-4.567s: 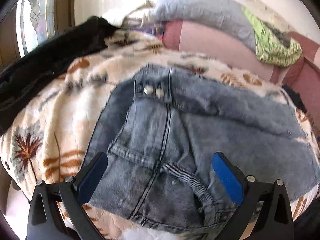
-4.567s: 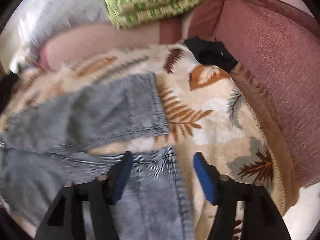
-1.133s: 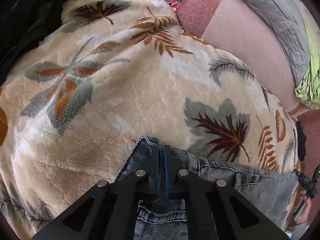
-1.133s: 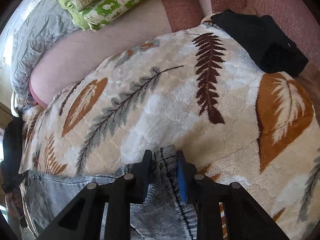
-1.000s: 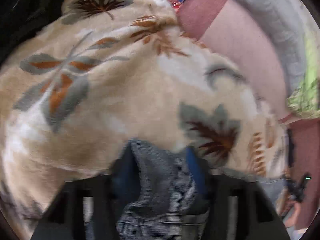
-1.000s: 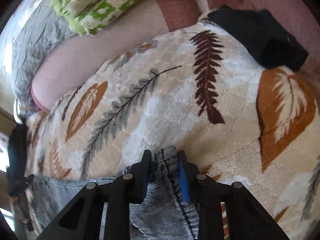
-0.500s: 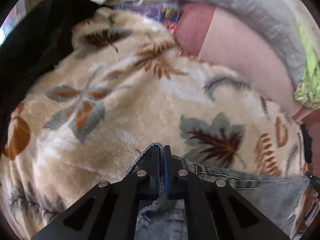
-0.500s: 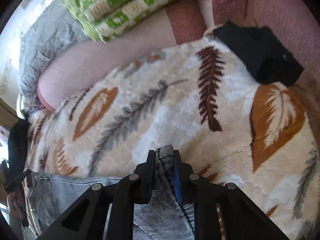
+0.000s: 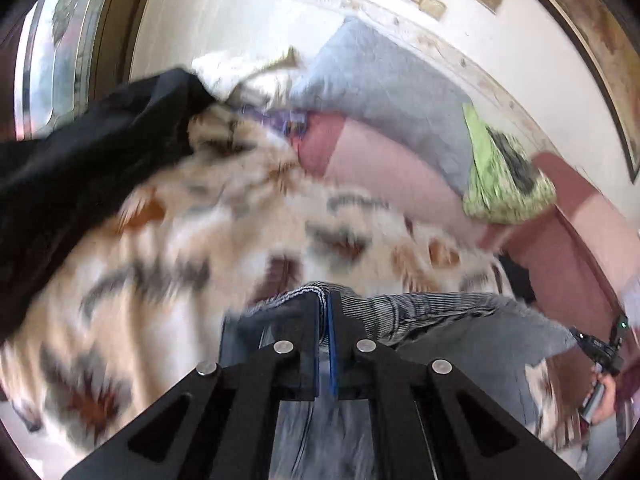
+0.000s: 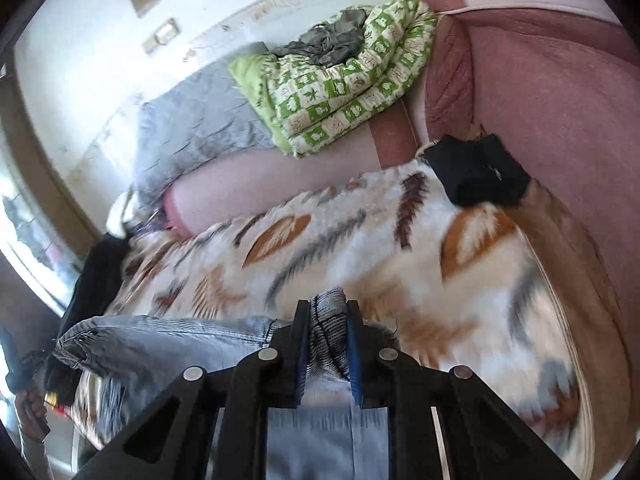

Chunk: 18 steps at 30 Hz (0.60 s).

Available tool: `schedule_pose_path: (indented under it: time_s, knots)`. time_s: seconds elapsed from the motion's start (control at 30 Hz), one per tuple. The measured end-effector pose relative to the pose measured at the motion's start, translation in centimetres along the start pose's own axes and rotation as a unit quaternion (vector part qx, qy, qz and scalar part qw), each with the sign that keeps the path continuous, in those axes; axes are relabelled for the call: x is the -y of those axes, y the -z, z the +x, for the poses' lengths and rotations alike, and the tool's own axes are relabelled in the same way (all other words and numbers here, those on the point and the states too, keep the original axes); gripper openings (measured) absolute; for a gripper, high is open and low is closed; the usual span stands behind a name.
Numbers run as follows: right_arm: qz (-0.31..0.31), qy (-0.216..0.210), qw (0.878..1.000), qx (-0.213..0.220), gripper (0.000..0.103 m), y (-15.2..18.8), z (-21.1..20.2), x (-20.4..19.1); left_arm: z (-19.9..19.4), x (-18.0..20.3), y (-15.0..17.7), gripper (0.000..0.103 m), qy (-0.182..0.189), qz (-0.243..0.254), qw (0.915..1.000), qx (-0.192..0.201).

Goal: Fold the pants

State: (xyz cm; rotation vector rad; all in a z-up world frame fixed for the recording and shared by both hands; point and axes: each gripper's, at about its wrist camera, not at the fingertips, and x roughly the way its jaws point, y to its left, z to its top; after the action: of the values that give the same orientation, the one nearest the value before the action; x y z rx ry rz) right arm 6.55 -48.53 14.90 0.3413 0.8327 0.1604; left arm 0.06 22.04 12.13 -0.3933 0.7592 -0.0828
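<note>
Blue-grey denim is filling the lower part of both wrist views: the pants (image 9: 460, 320) are being held up above a leaf-patterned blanket (image 9: 168, 264) that is covering the seat of a pink sofa (image 10: 560, 120). The left gripper (image 9: 324, 312) is pinching one edge of the pants, its fingers (image 9: 310, 320) pressed almost together with only a thin fold of ribbed denim between the blue pads. The right gripper (image 10: 328, 320) is clamping another edge, a thicker bunch of striped fabric standing up between its fingers (image 10: 354, 340). Between the two grips the denim is stretching sideways in a band, hanging just over the blanket; whether its lower part is touching the blanket cannot be told from the blurred frames.

In the left wrist view the person's right hand (image 9: 600, 392) is showing at the far right edge, wrapped around the other tool. Behind the blanket, a grey quilted cover (image 10: 192, 128) is lying along the sofa back, with a green patterned quilt (image 10: 340, 80) folded on top beside it. A black garment (image 9: 72, 168) is draped at the left end of the sofa, and a small black item (image 10: 476, 172) is sitting in the sofa's right corner, touching the blanket's edge.
</note>
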Motion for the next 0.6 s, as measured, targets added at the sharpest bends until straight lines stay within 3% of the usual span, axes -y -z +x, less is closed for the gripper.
schedule_pose_path:
  time_s: [0.1, 0.13, 0.17, 0.2, 0.27, 0.33, 0.4, 0.47, 0.6]
  knots:
    - [-0.007, -0.003, 0.994, -0.111, 0.031, 7.5, 1.1, 1.7, -0.1, -2.7, 4.7, 0.005, -0.017, 0.004, 0.9973, -0.071]
    - [-0.001, 0.002, 0.989, -0.148, 0.044, 10.1, 1.4, 2.6, -0.1, -4.2, 6.0, 0.005, -0.034, -0.001, 0.9946, -0.098]
    - [0.009, 0.012, 0.987, -0.162, 0.055, 11.6, 1.1, 3.3, -0.3, -5.1, 6.5, 0.005, -0.044, -0.008, 0.9931, -0.108]
    - [0.025, 0.019, 0.986, -0.162, 0.058, 12.4, 0.7, 4.1, -0.8, -5.9, 6.6, 0.005, -0.057, -0.015, 0.9926, -0.106]
    - [0.057, 0.02, 0.988, -0.141, 0.061, 12.5, -0.8, 5.2, -2.1, -6.6, 5.4, 0.005, -0.089, -0.019, 0.9924, -0.082]
    - [0.089, 0.017, 0.99, -0.104, 0.068, 11.1, -1.8, 5.7, -2.7, -5.3, 3.7, 0.009, -0.087, -0.005, 0.9943, -0.061]
    - [0.112, 0.001, 0.99, -0.091, 0.069, 9.7, -1.3, 5.6, -2.0, -2.9, 2.8, 0.031, -0.064, 0.02, 0.9963, -0.052]
    - [0.118, -0.01, 0.988, -0.103, 0.069, 8.6, 0.2, 4.9, -0.4, 0.2, 2.6, 0.047, -0.042, 0.05, 0.9967, -0.049]
    - [0.111, 0.032, 0.982, -0.151, 0.069, 7.1, 5.5, 4.2, 5.2, 4.5, 4.4, 0.047, -0.028, 0.094, 0.992, -0.08]
